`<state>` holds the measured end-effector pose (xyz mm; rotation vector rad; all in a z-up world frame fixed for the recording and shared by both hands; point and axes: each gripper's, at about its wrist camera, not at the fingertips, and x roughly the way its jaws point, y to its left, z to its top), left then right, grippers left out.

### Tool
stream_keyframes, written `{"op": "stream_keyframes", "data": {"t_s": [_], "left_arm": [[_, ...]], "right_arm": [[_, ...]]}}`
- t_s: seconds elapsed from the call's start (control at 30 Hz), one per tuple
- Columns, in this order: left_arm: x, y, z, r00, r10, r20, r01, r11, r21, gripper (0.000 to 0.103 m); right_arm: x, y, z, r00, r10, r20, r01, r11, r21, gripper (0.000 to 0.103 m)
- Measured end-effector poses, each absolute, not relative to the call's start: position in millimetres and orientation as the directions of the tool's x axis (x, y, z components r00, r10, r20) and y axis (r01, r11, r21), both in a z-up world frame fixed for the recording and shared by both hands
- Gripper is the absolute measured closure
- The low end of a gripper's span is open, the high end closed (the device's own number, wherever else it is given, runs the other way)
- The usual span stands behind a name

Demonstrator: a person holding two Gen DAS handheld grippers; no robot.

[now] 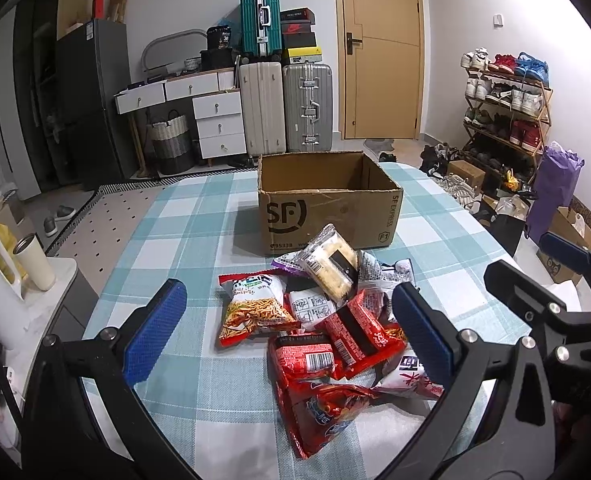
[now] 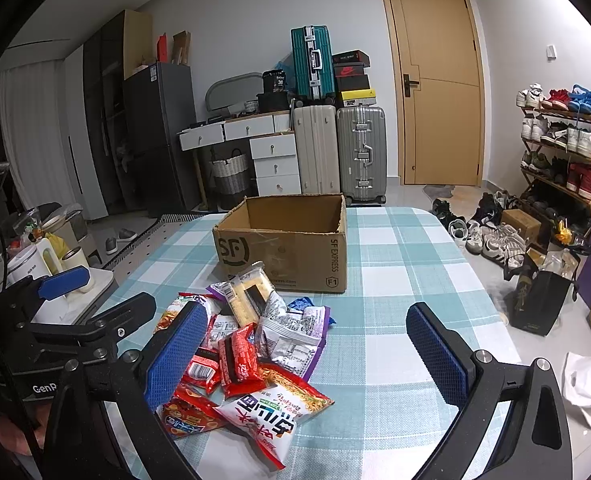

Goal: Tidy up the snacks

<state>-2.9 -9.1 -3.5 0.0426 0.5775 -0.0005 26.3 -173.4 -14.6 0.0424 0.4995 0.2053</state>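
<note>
checked table (image 1: pixel 183 208) | snack pile (image 1: pixel 319 320) | box (image 2: pixel 283 252) interior: right view only

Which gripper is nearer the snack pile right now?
Left. The left gripper brackets the snack pile, fingers either side. The right gripper sits toward the pile's right edge, with one finger over bare tablecloth.

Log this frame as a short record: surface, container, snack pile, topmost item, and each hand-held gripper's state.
surface: table with a blue-and-white checked cloth
container: open cardboard box, SF logo on its front, no snacks visible inside
snack pile: loose packets heaped in front of the box, none packed yet
topmost item: clear-wrapped pale bar, tilted on the heap
left hand-held gripper: open, empty, above the pile
right hand-held gripper: open, empty, above the pile's right side
</note>
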Motion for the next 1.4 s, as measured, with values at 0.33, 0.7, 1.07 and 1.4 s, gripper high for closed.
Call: {"op": "stream_keyframes", "data": {"t_s": [0.33, 0.7, 1.07, 1.4], "left_arm": [[-5, -9, -4, 0.840, 0.013, -0.542, 0.013, 0.999, 0.044, 0.001], [-5, -10, -4, 0.840, 0.015, -0.542, 0.012, 0.999, 0.046, 0.001], [-1, 0, -13, 0.833, 0.032, -0.552, -0.014, 0.999, 0.037, 0.001], [1, 3, -15, 0.831, 0.028, -0.555, -0.014, 0.999, 0.030, 0.001]], "right_arm": [[25, -173, -14, 0.860, 0.206, -0.467, -0.185, 0.978, 0.091, 0.001], [25, -173, -13, 0.861, 0.205, -0.466, -0.183, 0.979, 0.091, 0.001], [25, -169, -13, 0.859, 0.208, -0.467, -0.187, 0.978, 0.092, 0.001], [26, -170, -15, 0.855, 0.214, -0.472, -0.189, 0.977, 0.100, 0.001]]}}
